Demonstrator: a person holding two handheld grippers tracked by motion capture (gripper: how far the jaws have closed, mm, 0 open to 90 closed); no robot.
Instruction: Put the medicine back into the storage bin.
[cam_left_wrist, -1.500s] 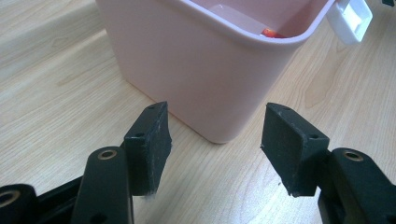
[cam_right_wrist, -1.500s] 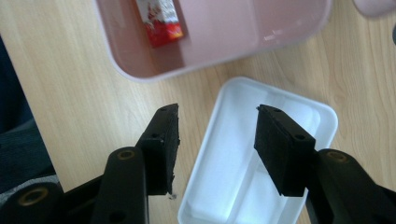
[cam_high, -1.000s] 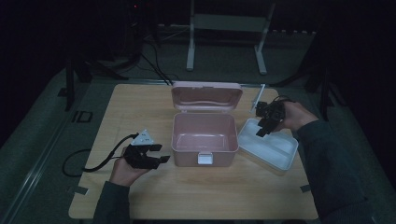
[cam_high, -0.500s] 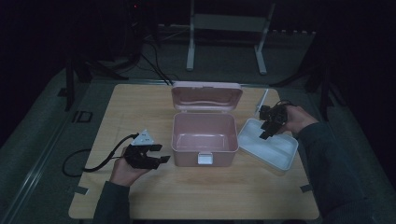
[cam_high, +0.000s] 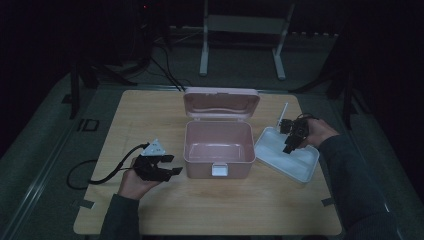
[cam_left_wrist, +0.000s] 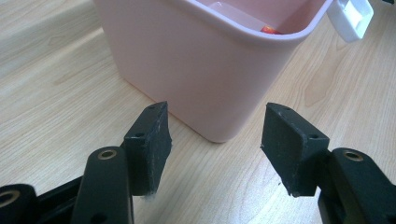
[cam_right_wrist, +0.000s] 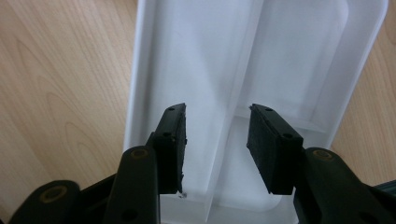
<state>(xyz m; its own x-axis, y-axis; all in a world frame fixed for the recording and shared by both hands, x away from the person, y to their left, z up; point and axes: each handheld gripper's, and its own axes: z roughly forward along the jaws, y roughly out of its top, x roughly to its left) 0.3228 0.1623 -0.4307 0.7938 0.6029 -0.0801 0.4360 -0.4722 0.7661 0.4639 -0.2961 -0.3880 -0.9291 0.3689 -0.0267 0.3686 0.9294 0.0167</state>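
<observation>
Lower than a second ago, the right tool (cam_high: 289, 145) now hangs over the white tray (cam_high: 272, 150), and its jaws have just been closing with nothing pinched. Near the counter's (cam_high: 150, 110) front-left corner, the left tool (cam_high: 172, 167) rests spread and empty, facing the pink box (cam_high: 217, 150) at the middle. Toward the right edge lies the tray, a central ridge between the right tool's still-parted jaws.

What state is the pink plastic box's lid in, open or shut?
Open. The pink plastic box has its hinged lid swung up and back behind it, leaving the inside exposed; the white latch hangs free at the front.
</observation>
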